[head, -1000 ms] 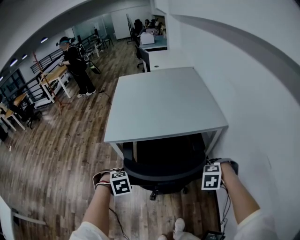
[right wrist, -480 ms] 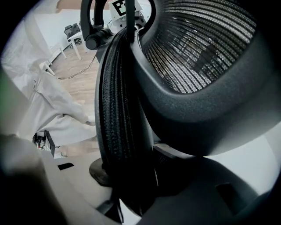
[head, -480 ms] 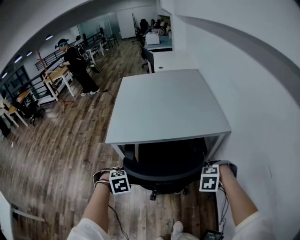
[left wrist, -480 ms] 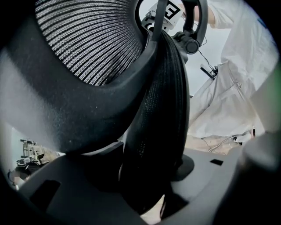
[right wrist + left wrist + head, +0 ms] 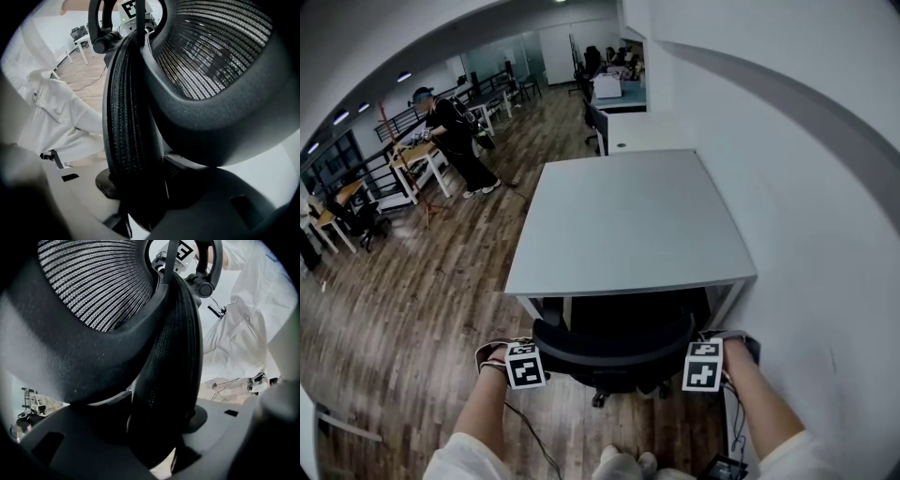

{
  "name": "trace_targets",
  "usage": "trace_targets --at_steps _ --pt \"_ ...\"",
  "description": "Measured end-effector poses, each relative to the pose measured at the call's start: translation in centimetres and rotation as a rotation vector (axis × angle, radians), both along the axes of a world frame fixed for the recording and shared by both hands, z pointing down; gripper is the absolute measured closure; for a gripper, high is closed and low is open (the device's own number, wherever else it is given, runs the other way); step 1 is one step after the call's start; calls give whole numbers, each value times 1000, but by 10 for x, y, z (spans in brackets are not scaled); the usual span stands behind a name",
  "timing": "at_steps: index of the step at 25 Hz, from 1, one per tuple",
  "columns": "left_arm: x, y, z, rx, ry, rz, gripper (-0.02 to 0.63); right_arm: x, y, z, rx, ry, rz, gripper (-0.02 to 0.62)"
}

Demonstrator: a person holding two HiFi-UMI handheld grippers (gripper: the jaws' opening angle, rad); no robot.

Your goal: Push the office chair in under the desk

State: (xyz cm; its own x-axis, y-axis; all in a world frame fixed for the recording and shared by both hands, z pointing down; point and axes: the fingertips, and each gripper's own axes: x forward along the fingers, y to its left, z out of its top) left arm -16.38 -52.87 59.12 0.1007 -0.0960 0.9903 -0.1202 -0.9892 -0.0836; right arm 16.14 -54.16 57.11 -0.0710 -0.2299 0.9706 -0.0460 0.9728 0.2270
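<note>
Wooden floor (image 5: 412, 300) runs around the grey desk (image 5: 628, 220) by the wall (image 5: 806, 187). I see the office chair (image 5: 619, 366) with its seat mostly under the desk, only the backrest (image 5: 614, 339) outside. My left gripper (image 5: 528, 364) and right gripper (image 5: 701, 364) each pinch the backrest rim. I judge a short push remains.

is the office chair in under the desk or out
Mostly in: the seat of the office chair is beneath the desk; only backrest and base legs show outside.
</note>
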Motion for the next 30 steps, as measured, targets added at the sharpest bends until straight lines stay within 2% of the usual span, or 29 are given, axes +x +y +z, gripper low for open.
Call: trace_targets --at_steps 30 --pt "2 -80 3 29 0 -21 396 6 -82 0 9 6 -7 411"
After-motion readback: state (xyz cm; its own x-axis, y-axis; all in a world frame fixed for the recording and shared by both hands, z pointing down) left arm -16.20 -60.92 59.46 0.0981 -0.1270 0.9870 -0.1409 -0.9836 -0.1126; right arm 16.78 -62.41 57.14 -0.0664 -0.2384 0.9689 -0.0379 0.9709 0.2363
